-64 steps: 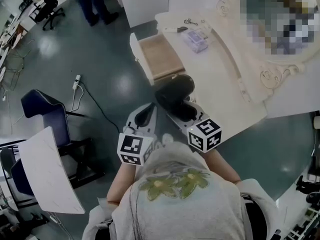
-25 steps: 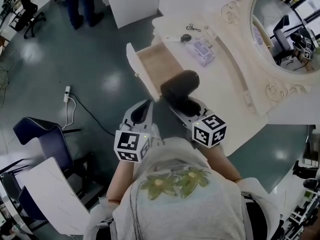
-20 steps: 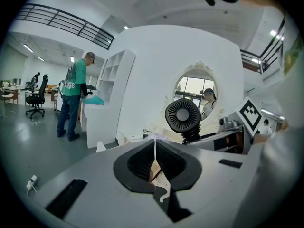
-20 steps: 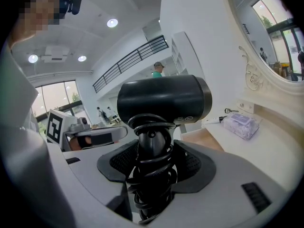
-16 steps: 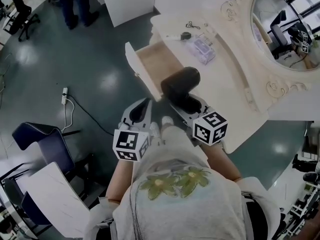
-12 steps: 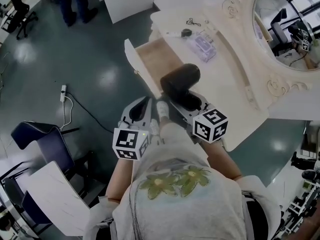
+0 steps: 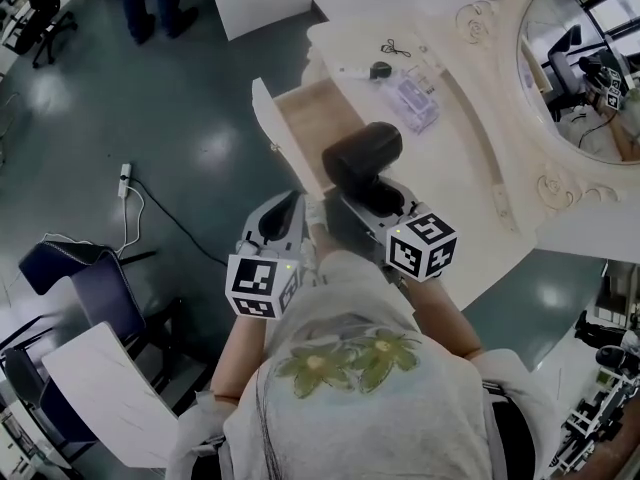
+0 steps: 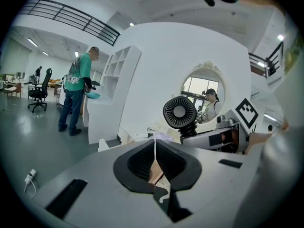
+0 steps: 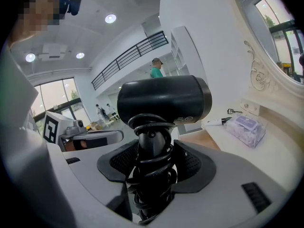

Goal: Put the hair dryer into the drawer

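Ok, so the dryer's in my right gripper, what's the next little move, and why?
Probably carry the hair dryer forward and a little left until it hangs over the middle of the drawer, then lower it. The right gripper is shut on its cord-wrapped handle, the drawer stands open with bare wood showing, and the dryer seems only at its near corner.

Our left tongs (image 8: 155, 144) are pressed together with nothing between them. Our right tongs (image 9: 152, 163) clamp the cord-wrapped handle of a hair dryer (image 9: 164, 101). Both are held side by side just ahead of our chest.
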A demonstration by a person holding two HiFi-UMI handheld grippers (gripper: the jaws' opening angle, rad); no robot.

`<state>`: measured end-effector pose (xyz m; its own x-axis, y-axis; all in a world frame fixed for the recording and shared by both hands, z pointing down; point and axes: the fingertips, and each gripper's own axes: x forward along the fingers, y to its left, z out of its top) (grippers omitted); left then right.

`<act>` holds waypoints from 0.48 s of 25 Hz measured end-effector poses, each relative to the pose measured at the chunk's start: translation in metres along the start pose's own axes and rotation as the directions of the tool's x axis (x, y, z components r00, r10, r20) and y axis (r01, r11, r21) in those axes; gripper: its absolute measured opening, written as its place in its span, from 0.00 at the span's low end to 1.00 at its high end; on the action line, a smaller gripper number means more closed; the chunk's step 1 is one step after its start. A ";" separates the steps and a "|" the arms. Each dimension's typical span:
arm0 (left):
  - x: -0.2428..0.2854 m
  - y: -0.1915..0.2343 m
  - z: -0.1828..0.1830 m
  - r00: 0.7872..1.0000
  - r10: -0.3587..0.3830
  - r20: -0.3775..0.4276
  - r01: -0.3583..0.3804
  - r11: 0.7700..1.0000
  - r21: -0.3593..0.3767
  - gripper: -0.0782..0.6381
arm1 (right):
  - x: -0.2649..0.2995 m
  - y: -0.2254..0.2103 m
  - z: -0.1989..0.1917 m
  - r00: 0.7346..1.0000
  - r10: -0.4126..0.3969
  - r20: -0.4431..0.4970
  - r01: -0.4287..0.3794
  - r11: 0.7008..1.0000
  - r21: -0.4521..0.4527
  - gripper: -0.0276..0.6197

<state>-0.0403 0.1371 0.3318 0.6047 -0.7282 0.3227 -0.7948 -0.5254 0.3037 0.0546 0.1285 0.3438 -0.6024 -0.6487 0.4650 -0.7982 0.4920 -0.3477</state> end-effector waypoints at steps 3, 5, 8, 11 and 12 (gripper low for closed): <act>0.011 0.007 0.008 1.000 0.011 0.005 -0.011 1.000 0.003 0.13 | 0.009 -0.009 0.007 1.000 0.004 -0.005 -0.004 1.000 0.003 0.40; 0.017 0.012 0.015 1.000 0.016 0.009 -0.016 1.000 0.008 0.13 | 0.014 -0.013 0.012 1.000 0.007 -0.010 -0.008 1.000 -0.001 0.40; 0.027 0.023 0.027 0.999 0.025 0.021 -0.025 0.999 0.021 0.13 | 0.024 -0.019 0.022 1.000 0.011 -0.013 -0.012 1.000 -0.013 0.40; 0.037 0.031 0.037 0.999 0.033 0.031 -0.034 0.999 0.026 0.13 | 0.034 -0.026 0.029 1.000 0.019 -0.016 -0.020 1.000 -0.019 0.40; 0.041 0.033 0.039 0.999 0.035 0.031 -0.036 0.999 0.027 0.13 | 0.036 -0.028 0.032 1.000 0.022 -0.017 -0.022 1.000 -0.020 0.40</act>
<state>-0.0436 0.0730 0.3197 0.5747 -0.7594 0.3049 -0.8170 -0.5106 0.2679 0.0547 0.0728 0.3444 -0.6196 -0.6277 0.4713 -0.7844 0.5179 -0.3413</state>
